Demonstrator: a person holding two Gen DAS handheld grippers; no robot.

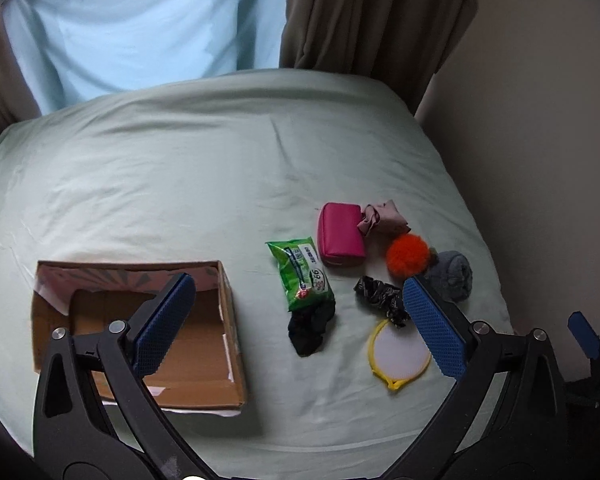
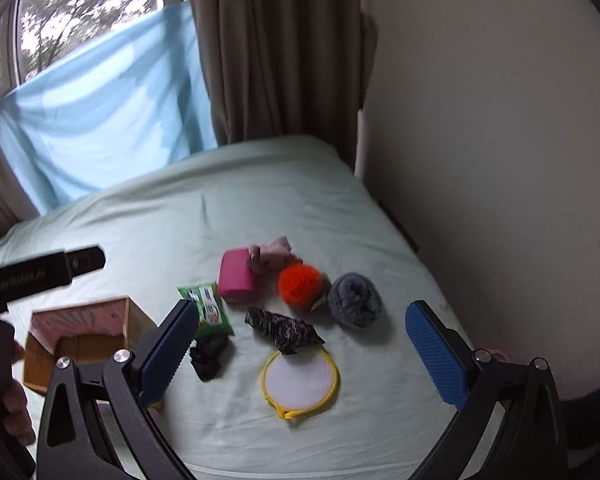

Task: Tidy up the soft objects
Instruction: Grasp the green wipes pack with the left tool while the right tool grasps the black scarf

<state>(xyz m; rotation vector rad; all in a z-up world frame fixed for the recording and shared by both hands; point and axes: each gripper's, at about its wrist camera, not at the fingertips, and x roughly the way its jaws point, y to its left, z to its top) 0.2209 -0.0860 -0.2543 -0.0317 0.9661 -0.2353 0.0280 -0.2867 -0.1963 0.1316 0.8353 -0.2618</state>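
We stood over a bed (image 1: 180, 184) covered in a pale green sheet, with brown curtains (image 2: 276, 60) and a light blue cloth (image 2: 100, 120) hung at the window behind it and a plain wall on the right. An open cardboard box (image 1: 228, 320) lay on the sheet at the left, its inside bare as far as we could see. Our left gripper (image 1: 296, 320) hovered above the bed with its fingers spread wide and nothing between them, one blue pad over the box and the other over the cluster of things. Our right gripper (image 2: 300, 344) hung further right, its fingers likewise wide apart and empty.

The soft things lay together on the sheet, right of the box. A grey rolled towel (image 2: 354, 300) sat at the far right, just beside an orange pompom (image 2: 300, 282). A pink pouch (image 1: 340, 234) touched a crumpled dusty-pink cloth (image 1: 384, 218) behind the pompom. A green wipes pack (image 1: 300, 276) lay between the box and the pouch, its near end touching a black cloth bundle (image 1: 310, 330). A round white pad with a yellow rim (image 2: 300, 380) lay nearest us, and a black patterned scrunchie (image 2: 284, 330) sat just behind it.
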